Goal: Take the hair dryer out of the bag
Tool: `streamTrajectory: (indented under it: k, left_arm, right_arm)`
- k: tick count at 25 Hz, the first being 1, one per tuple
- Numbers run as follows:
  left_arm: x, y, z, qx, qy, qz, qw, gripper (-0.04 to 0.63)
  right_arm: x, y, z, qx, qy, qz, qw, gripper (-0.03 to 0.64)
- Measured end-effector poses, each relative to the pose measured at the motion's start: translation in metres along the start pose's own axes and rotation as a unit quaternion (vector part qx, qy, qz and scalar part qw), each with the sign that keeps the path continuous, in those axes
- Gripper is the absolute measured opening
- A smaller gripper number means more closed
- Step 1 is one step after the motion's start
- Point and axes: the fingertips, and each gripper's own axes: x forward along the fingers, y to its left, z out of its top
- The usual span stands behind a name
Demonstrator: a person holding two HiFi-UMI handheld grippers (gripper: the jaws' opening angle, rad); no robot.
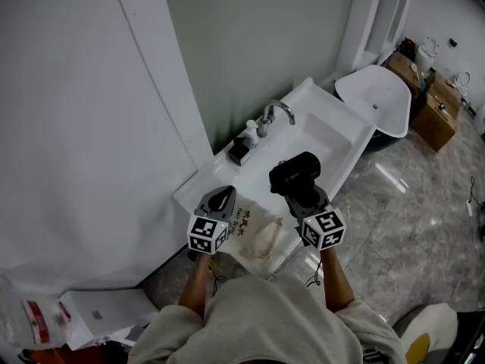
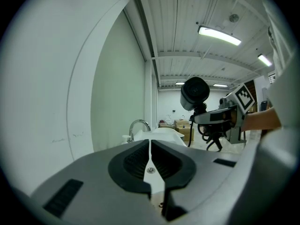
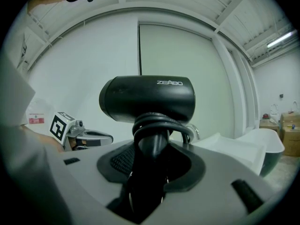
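Note:
My right gripper [image 1: 301,196] is shut on the handle of a black hair dryer [image 1: 295,173], held upright above the white counter. In the right gripper view the dryer [image 3: 147,97] fills the middle, its cord coiled round the handle between my jaws [image 3: 152,154]. A cream cloth bag [image 1: 256,232] with printed lettering lies crumpled at the counter's near edge, below and between both grippers. My left gripper [image 1: 221,201] hovers left of the bag, jaws shut [image 2: 150,151] with only a thin pale slit showing. From the left gripper view the dryer [image 2: 195,92] sits high at the right.
The white sink counter [image 1: 333,139] carries a chrome faucet [image 1: 274,116], a small soap bottle [image 1: 250,131] and a dark block [image 1: 239,152]. A white tub [image 1: 375,97] and cardboard boxes [image 1: 433,108] stand beyond on the marble floor. A white wall panel [image 1: 91,127] rises at the left.

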Motion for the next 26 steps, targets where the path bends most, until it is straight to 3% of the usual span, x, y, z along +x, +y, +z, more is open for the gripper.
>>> streamTrajectory:
  k: [26]
  left_arm:
    - [0.0105, 0.0030, 0.0028, 0.007, 0.001, -0.001, 1.0000, 0.018]
  right_arm:
    - [0.0071, -0.0035, -0.0044, -0.004, 0.004, -0.007, 1.000, 0.166]
